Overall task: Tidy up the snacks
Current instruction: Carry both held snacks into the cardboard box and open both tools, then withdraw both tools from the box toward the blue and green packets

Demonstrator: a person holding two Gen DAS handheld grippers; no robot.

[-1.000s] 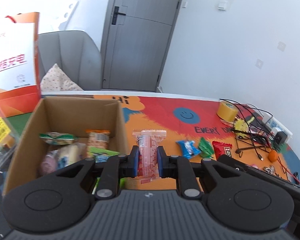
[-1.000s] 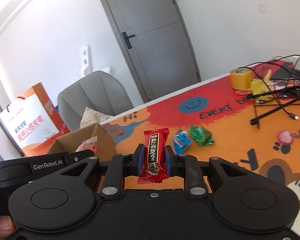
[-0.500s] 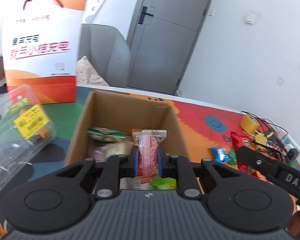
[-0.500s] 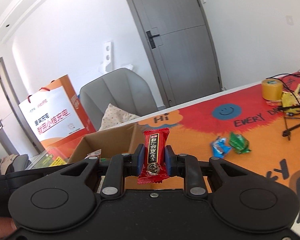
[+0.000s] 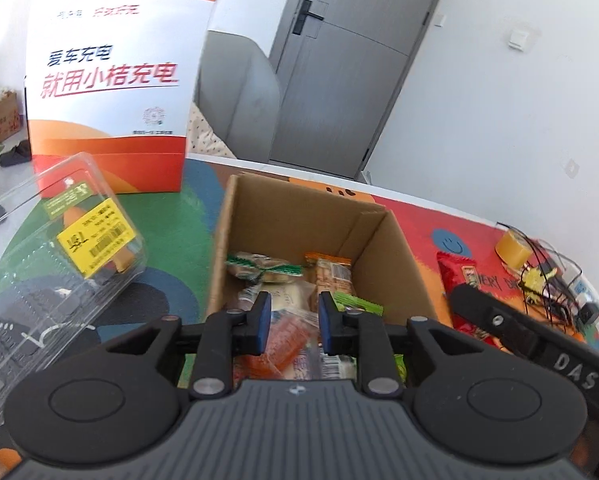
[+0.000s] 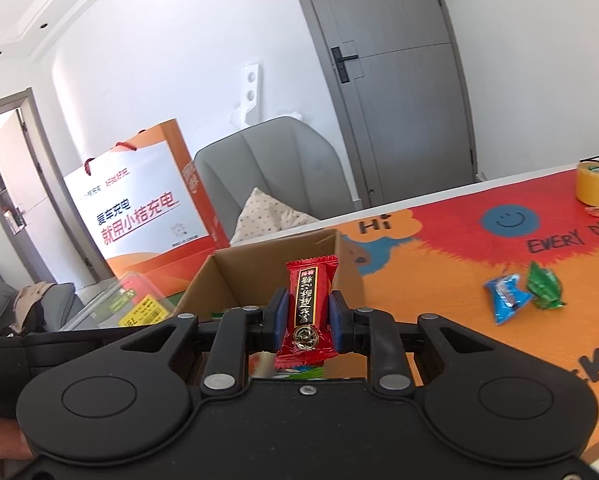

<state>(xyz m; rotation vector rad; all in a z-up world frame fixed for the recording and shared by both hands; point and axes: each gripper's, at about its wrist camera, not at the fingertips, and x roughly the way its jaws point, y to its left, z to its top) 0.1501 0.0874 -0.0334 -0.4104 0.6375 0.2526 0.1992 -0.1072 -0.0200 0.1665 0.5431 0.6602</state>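
The left gripper (image 5: pixel 290 322) had just opened its jaws over the box (image 5: pixel 395 248), its pink packet (image 5: pixel 283 344) dropped inside. The right gripper (image 6: pixel 306 316) clamped a red candy (image 6: pixel 310 308); released early, it might strike the box's rim and land on the worktop (image 6: pixel 439 280).

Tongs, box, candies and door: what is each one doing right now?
left tongs: open, just been opening, nothing pinched
pink snack: loose in the cardboard box, below the left tongs
cardboard box: open on top, snacks inside
right tongs: shut on the red candy
red candy: held upright
blue candy: lying on the table
green candy: lying on the table
door: shut
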